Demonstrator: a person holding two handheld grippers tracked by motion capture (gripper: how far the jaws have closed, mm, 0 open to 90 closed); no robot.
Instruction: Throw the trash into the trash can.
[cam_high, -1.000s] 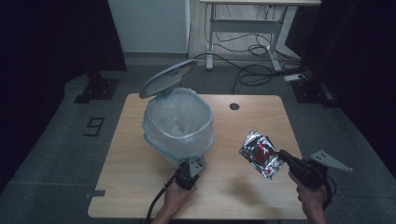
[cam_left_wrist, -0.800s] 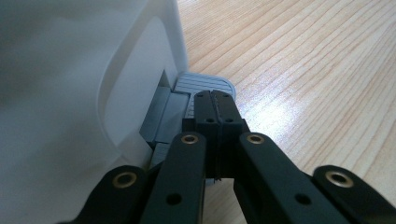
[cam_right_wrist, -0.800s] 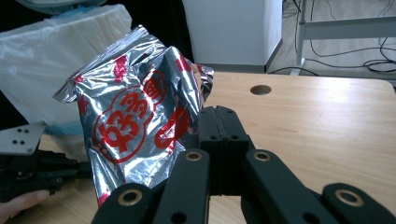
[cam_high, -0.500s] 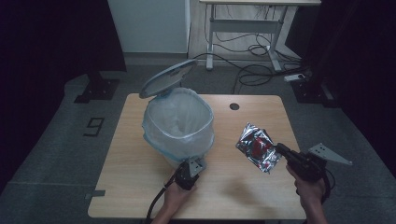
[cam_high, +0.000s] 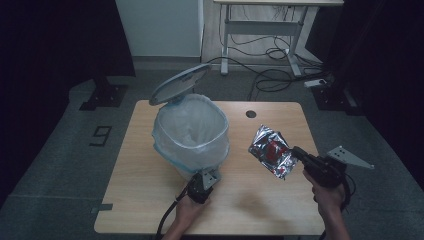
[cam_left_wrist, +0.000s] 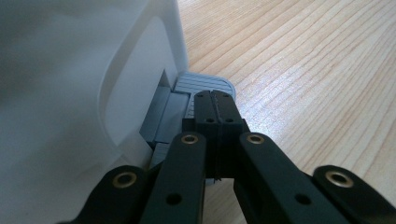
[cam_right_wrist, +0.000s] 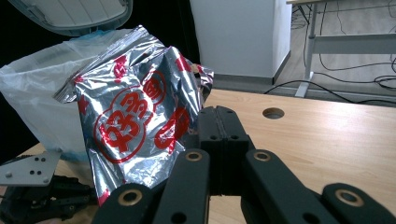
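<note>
The right claw (cam_high: 298, 152) is clamped on the edge of a crinkled silver snack bag (cam_high: 270, 151) with red print, holding it above the wooden table (cam_high: 280, 200), right of the bin; the left claw (cam_left_wrist: 215, 108) is closed with nothing between its jaws, its tips pressing the grey pedal (cam_left_wrist: 196, 86) at the foot of the white pedal bin (cam_high: 191, 135); the bin's lid (cam_high: 180, 83) stands raised over the clear liner.

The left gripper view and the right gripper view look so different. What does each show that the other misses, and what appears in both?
Left gripper view alone: the shut left hand-held gripper pressing on the bin's grey foot pedal.

Right gripper view alone: the right hand-held gripper pinching a crinkled silver snack bag with red print, the raised bin lid, and the table's round hole.

Both: the white pedal bin and wooden table.
</note>
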